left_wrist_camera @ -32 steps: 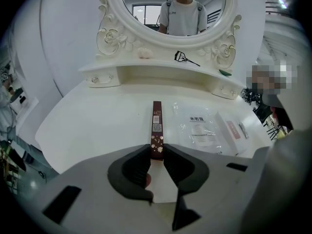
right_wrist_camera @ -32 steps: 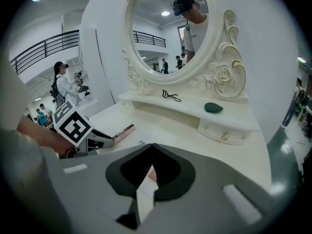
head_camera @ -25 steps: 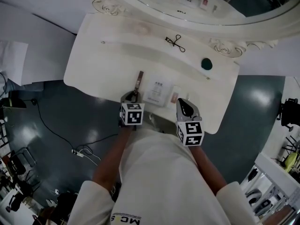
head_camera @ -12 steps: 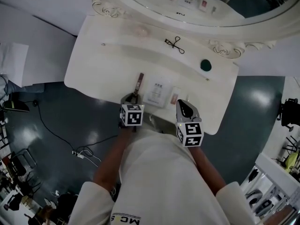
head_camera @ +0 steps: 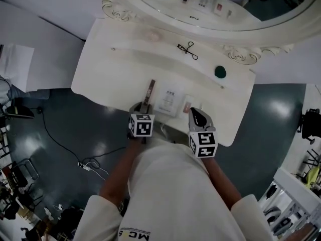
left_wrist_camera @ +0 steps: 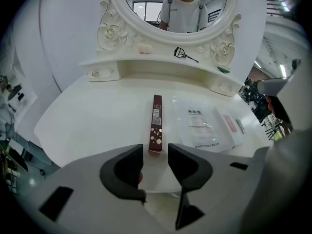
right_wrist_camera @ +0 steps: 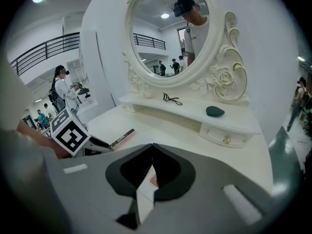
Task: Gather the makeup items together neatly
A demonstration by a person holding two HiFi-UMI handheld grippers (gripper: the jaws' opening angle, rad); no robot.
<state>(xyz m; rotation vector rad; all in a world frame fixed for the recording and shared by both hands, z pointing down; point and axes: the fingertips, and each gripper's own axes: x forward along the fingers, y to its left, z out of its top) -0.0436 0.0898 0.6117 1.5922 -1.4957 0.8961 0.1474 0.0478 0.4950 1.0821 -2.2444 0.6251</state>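
A long brown box (left_wrist_camera: pixel 156 123) lies flat on the white dressing table (head_camera: pixel 100 69), pointing toward the mirror. My left gripper (left_wrist_camera: pixel 155 157) is just behind its near end. The jaws have just been opening and now stand open, with the box ahead of them and not pinched. To the box's right lie a clear sachet (left_wrist_camera: pixel 201 128) and a pink-and-white packet (left_wrist_camera: pixel 231 125). My right gripper (right_wrist_camera: pixel 152 147) hovers shut at the table's front edge, near the packet (head_camera: pixel 187 104). On the raised shelf lie a black eyelash curler (head_camera: pixel 188 48) and a dark green pebble-shaped item (head_camera: pixel 219 72).
A small pink puff (head_camera: pixel 153 34) rests on the shelf under the oval mirror (left_wrist_camera: pixel 175 13). The shelf has small drawers with knobs (right_wrist_camera: pixel 226 139). The table's front edge runs right under both grippers, with dark floor and cables (head_camera: pixel 60 139) below.
Both grippers stay where they were, and the brown box lies in the same spot ahead of the left one. The head view has shifted slightly.
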